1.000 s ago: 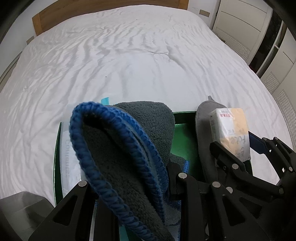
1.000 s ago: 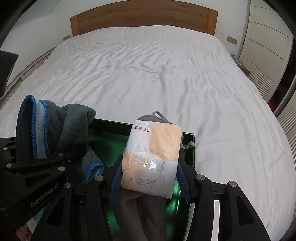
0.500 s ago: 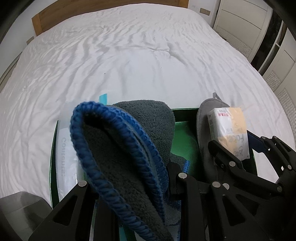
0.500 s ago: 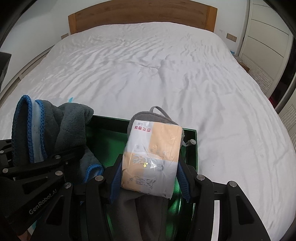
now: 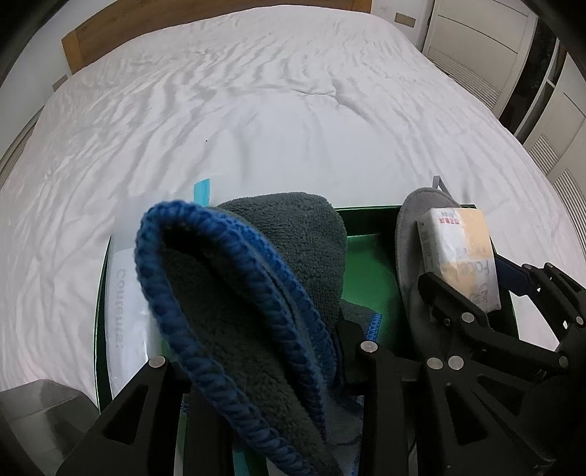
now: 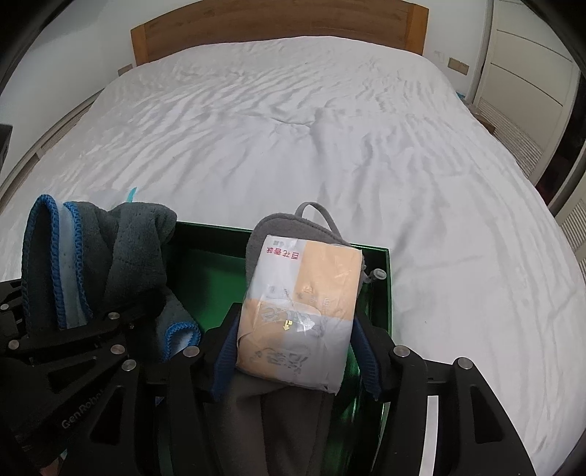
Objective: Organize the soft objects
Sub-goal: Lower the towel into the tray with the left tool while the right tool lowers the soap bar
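While poised over a green box (image 6: 382, 278) at the foot of a white-sheeted bed (image 6: 293, 139): left gripper (image 5: 263, 369), lower centre of its own view, jaws just eased wider yet pressed on a folded dark grey towel (image 5: 256, 293) with blue stitched edging; right gripper (image 6: 296, 355), lower centre of its view, jaws likewise just widened, blue pads flanking a plastic-wrapped tissue pack (image 6: 304, 307) atop a grey felt pouch (image 6: 278, 227). Wooden headboard (image 6: 278, 29) at top.

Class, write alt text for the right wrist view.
The right gripper clamps a plastic-wrapped tissue pack and a grey cloth over a green box on a white bed. At left, the left gripper holds a blue-edged grey towel.
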The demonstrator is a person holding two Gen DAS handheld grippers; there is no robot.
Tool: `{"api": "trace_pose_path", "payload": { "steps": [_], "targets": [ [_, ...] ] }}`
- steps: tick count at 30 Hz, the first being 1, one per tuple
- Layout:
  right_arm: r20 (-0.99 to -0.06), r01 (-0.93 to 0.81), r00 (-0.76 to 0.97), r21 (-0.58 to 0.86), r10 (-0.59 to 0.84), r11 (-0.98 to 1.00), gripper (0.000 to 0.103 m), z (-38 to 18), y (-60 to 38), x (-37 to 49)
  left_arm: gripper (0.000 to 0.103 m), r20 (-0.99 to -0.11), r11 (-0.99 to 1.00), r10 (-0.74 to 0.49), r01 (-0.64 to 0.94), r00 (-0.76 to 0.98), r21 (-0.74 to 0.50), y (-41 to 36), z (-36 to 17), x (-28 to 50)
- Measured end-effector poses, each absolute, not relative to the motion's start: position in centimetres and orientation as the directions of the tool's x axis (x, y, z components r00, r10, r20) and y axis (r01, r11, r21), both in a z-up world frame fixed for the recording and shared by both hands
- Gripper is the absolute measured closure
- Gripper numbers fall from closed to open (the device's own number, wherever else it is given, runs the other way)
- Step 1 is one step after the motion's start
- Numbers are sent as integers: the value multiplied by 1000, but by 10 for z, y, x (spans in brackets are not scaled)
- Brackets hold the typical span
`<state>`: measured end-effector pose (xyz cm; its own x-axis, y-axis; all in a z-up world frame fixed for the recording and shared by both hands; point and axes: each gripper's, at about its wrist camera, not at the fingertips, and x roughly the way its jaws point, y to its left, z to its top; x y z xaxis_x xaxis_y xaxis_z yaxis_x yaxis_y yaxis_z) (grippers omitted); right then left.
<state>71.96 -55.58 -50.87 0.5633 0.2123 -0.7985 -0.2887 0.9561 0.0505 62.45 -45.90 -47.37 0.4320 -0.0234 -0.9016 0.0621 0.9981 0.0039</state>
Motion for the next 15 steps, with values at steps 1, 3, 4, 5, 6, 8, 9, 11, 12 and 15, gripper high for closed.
{"api": "trace_pose_path", "payload": {
  "steps": [1,3,4,5,6,8,9,11,12,15],
  "targets": [
    [-798,-289,564,49,212,956,47,-509,-556,719,77,-901,998,-20,63,433,8,-459,-474,623],
    [-798,-290,564,50,212,956,46,-509,-556,719,77,-900,998,-20,63,435,9,-459,-473,623],
    [-798,-290,564,49,212,956,46,-508,-556,719,76,-900,998,-20,62,435,8,-459,-473,623],
    [-798,-291,564,47,210,956,46,-508,-556,719,76,-900,998,-19,60,436,8,-459,-473,622],
    [-799,-291,564,47,210,956,46,-508,-556,719,76,-898,998,-17,60,439,11,-459,-472,622],
    [-800,-290,562,45,209,956,45,-508,-556,720,76,-897,998,-15,57,441,12,-458,-472,620],
    [-800,-289,562,46,208,956,43,-508,-557,720,76,-897,999,-12,53,441,12,-458,-472,620],
    [-800,-292,562,47,211,955,43,-506,-557,720,73,-897,999,-11,48,443,11,-458,-471,620],
    [-799,-291,563,46,210,956,43,-505,-558,720,72,-895,999,-11,46,446,11,-457,-470,620],
    [-795,-291,570,41,208,956,41,-502,-560,720,63,-890,1000,-4,29,455,10,-454,-467,620]
  ]
}}
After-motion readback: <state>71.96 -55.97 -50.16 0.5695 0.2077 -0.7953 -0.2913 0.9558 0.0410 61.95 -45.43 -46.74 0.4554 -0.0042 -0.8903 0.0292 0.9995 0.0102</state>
